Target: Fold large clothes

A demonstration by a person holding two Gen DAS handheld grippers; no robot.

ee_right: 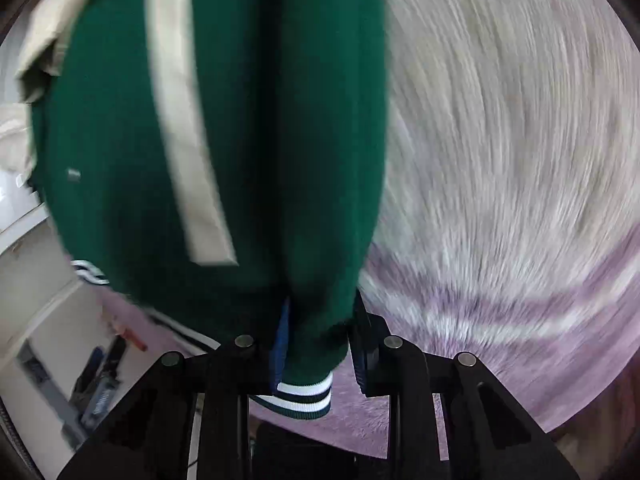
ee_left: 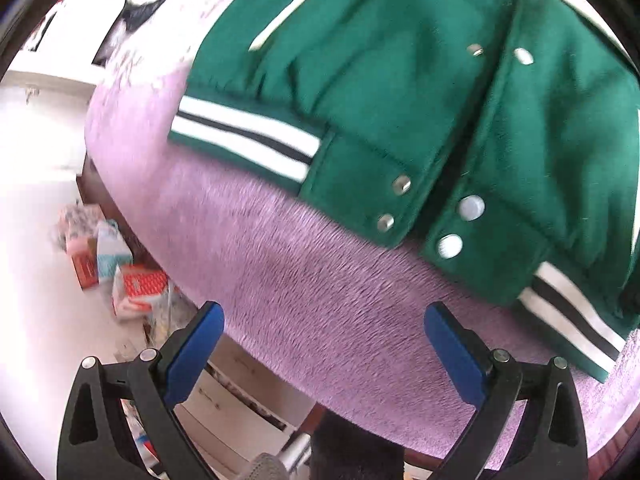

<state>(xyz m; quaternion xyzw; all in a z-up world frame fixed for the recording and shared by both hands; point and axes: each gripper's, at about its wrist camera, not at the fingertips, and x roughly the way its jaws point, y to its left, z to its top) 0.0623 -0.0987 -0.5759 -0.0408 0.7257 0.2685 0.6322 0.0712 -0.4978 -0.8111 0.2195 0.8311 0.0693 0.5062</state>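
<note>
**Green jacket on a fuzzy blanket, one side gathered in our right tongs**

From our left wrist camera we look steeply down at a green varsity-style jacket (ee_left: 400,92) lying on a fuzzy lilac blanket (ee_left: 304,276). Its snap-button front faces us, the two front edges lying close together, with metal snaps (ee_left: 401,184) on one edge and pale caps on the other. A white and dark striped hem band (ee_left: 244,140) runs along the bottom edge nearest us. Our left gripper (ee_left: 324,344) hangs over bare blanket just short of that hem; its blue pads (ee_left: 196,344) stand wide apart with nothing between them. Past the blanket's edge we see a pale floor with small colourful boxes (ee_left: 116,268).

From our right wrist camera the picture is smeared by motion. The jacket (ee_right: 224,140) fills the left and middle, a cream stripe (ee_right: 188,128) running down it. Our right gripper (ee_right: 316,344) has its jaws drawn narrow on a bunched fold of green cloth, and a striped cuff or hem end (ee_right: 304,394) pokes out beneath them. Blanket (ee_right: 520,200) blurs past on the right.

We judge that we are in an early fold, carrying one side of the jacket across its body. The next move calls for laying that held part flat over the front, while our empty left tongs either pin the hem or take a matching edge.
</note>
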